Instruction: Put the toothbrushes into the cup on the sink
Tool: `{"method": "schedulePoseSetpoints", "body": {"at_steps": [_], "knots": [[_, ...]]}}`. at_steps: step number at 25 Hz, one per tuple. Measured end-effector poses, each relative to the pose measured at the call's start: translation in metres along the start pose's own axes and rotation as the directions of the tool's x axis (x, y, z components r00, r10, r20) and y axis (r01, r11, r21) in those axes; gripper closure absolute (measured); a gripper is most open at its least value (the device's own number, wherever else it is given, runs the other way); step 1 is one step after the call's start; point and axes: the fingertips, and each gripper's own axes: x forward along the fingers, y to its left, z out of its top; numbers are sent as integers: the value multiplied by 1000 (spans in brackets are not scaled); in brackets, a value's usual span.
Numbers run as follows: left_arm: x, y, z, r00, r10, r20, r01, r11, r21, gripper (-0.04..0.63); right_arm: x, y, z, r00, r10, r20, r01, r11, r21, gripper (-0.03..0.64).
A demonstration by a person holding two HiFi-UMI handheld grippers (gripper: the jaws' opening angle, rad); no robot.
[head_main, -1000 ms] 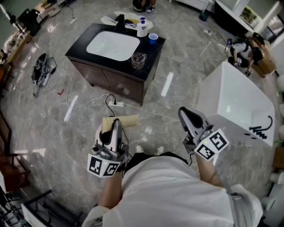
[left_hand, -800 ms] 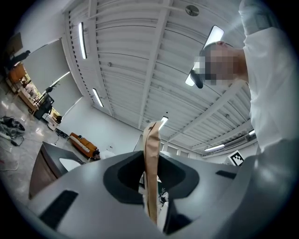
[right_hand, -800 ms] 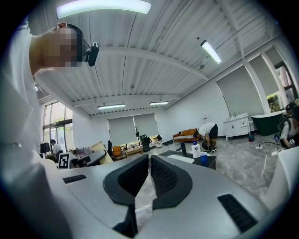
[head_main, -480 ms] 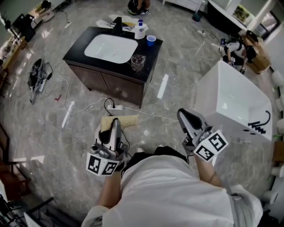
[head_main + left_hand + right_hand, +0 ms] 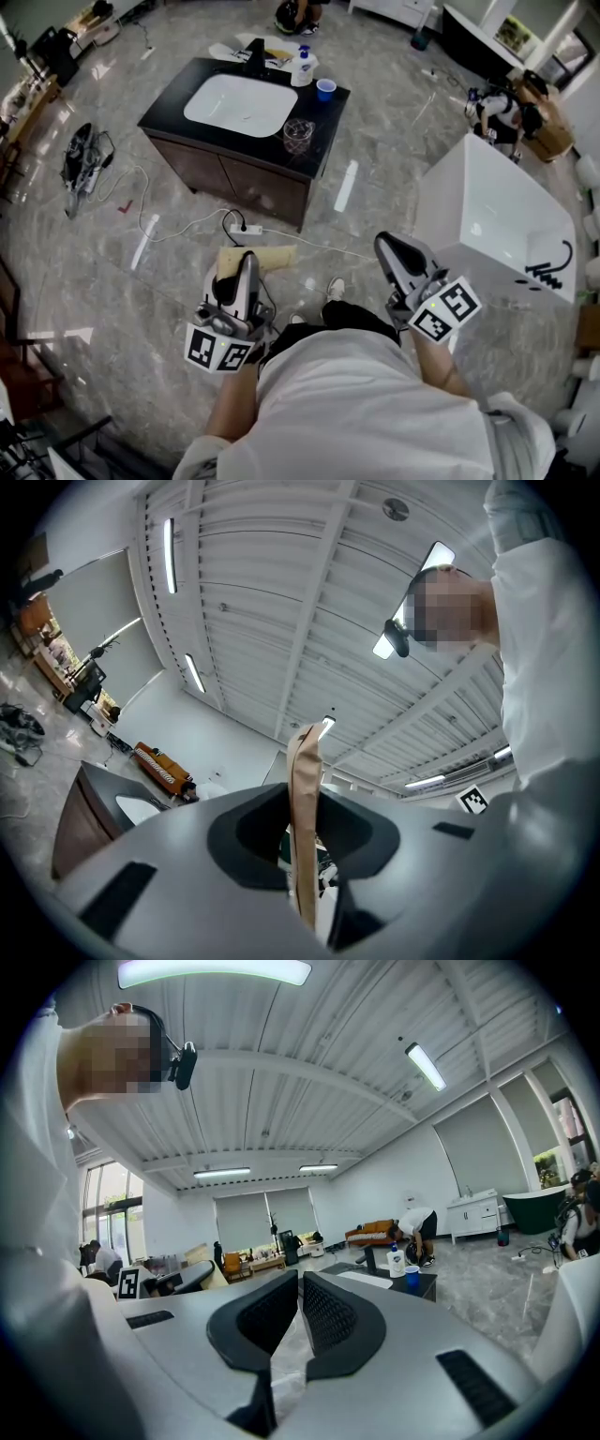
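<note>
The black-topped sink vanity [image 5: 178,94] stands several steps ahead, with a white basin [image 5: 242,103]. A blue cup [image 5: 325,89], a soap bottle [image 5: 301,67] and a clear glass cup [image 5: 297,134] stand on its right side. My left gripper [image 5: 246,261] is low in front of me, shut on a tan flat package [image 5: 258,256]. That tan package [image 5: 303,799] stands edge-on between the jaws in the left gripper view. My right gripper [image 5: 386,242] is shut with nothing in it. In the right gripper view the blue cup [image 5: 412,1277] shows far off. No loose toothbrush is visible.
A white bathtub [image 5: 497,220] stands to the right. A power strip with cables [image 5: 242,227] lies on the floor before the vanity, and a tool [image 5: 82,157] lies at the left. One person crouches behind the sink [image 5: 300,11]; another is at the far right [image 5: 502,108].
The view has shifted a little and a shoe now shows ahead of my body. Both grippers hold the same pose, the tan package still in the left one.
</note>
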Motion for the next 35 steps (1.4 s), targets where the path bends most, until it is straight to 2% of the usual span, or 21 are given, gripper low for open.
{"method": "schedulePoseSetpoints", "body": {"at_steps": [6, 13, 28, 35], "knots": [[9, 9, -9, 1000, 18, -14, -18, 1000, -2, 522, 12, -14, -3, 1000, 16, -3, -15, 1000, 15, 572], [44, 12, -17, 999, 32, -19, -31, 999, 19, 522, 32, -49, 8, 999, 45, 13, -45, 999, 25, 572], [147, 32, -63, 995, 60, -74, -59, 998, 22, 522, 71, -160, 16, 999, 47, 14, -48, 995, 92, 572], [196, 40, -73, 994, 84, -74, -81, 996, 41, 522, 95, -209, 35, 996, 83, 44, -88, 988, 126, 572]]}}
